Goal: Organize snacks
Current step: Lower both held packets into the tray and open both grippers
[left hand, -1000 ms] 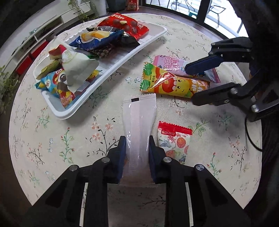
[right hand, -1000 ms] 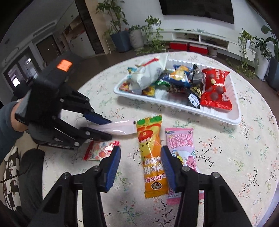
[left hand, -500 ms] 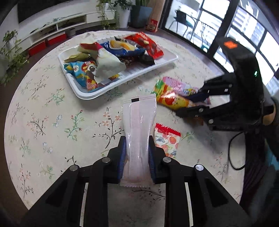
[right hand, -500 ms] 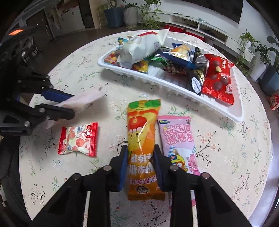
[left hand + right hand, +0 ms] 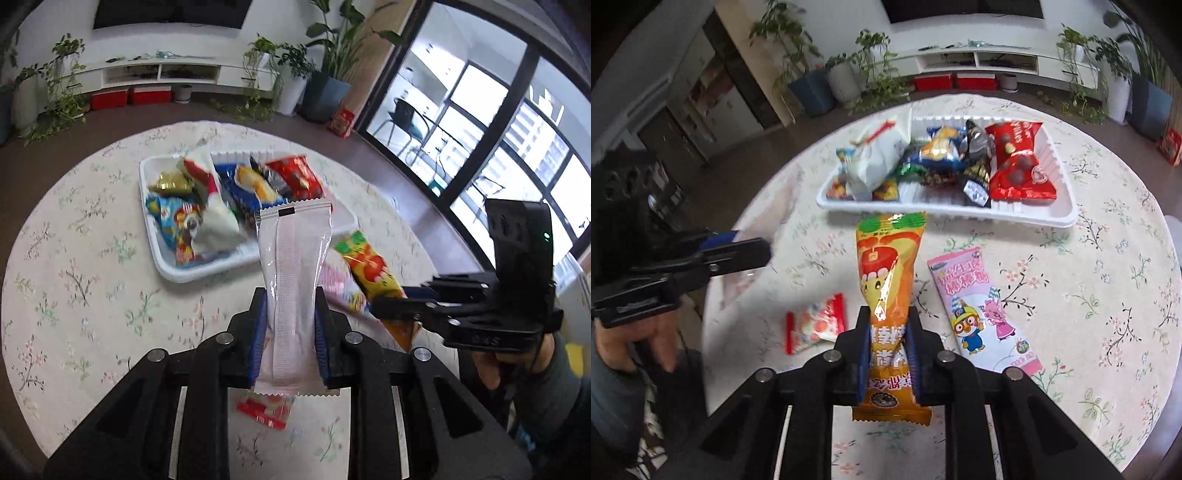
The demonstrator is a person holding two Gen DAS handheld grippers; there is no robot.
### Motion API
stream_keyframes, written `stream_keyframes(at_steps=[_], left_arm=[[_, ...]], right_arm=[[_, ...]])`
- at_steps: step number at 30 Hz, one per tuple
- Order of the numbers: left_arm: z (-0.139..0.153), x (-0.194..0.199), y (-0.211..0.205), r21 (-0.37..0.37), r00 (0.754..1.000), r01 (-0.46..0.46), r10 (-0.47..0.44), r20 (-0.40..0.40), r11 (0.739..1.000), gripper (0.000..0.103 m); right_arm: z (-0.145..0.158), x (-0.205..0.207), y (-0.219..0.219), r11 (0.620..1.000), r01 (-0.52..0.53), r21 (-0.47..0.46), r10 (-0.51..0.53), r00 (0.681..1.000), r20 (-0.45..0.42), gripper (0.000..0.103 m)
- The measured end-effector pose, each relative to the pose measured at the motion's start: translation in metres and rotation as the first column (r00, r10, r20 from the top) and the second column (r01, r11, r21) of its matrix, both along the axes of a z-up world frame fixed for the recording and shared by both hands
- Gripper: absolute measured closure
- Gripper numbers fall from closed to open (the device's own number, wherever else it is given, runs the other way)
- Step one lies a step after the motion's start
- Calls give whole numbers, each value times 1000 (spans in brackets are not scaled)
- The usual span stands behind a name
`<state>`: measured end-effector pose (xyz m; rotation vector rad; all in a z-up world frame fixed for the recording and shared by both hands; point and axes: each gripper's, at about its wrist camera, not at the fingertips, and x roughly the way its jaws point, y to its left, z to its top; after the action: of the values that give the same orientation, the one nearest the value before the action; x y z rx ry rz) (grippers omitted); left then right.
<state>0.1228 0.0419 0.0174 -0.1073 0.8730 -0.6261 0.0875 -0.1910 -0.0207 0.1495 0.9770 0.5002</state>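
Observation:
My left gripper (image 5: 290,325) is shut on a pale pink-white snack packet (image 5: 293,280) and holds it above the table, in front of the white tray (image 5: 162,254). My right gripper (image 5: 886,343) is shut on an orange snack packet (image 5: 888,280) and holds it lifted, pointing at the tray (image 5: 1034,218). The tray holds several snacks, among them a red bag (image 5: 1019,162) and a white bag (image 5: 875,158). The right gripper and its orange packet (image 5: 373,271) also show in the left wrist view.
A pink cartoon packet (image 5: 982,310) and a small red-and-white packet (image 5: 816,325) lie on the round floral tablecloth (image 5: 1108,295). The left gripper's body (image 5: 683,266) is at the left of the right wrist view. Plants and a low cabinet stand behind the table.
Both grippers rose from the table with their packets. The right gripper, open a second ago, closed on the orange packet and lifted it. Both views now tilt toward the tray.

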Motion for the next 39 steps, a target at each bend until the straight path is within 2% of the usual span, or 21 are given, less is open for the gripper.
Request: stream_keyframes(at_steps=[4, 12, 18, 22, 27, 34, 39], left_arm=[[18, 25, -13, -5, 999, -40, 40, 14, 999, 82], [38, 87, -36, 25, 993, -113, 112, 25, 993, 82], [34, 128, -48, 52, 988, -153, 153, 13, 987, 82], [8, 146, -55, 94, 982, -184, 186, -15, 978, 82], [-18, 159, -65, 132, 980, -192, 197, -26, 973, 82], [-36, 173, -81, 179, 980, -187, 195, -27, 966, 79], [-44, 183, -90, 190, 982, -182, 188, -15, 965, 79]], right_arm=[[23, 12, -20, 996, 59, 63, -61, 998, 26, 84], [69, 68, -50, 985, 157, 78, -165, 980, 115, 84], [83, 109, -52, 977, 186, 100, -200, 969, 148, 84], [70, 139, -38, 983, 170, 74, -178, 977, 116, 84], [37, 164, -17, 987, 157, 45, -159, 987, 34, 84], [0, 181, -4, 987, 158, -28, -158, 987, -19, 84], [-10, 184, -5, 984, 173, -38, -174, 984, -28, 81]])
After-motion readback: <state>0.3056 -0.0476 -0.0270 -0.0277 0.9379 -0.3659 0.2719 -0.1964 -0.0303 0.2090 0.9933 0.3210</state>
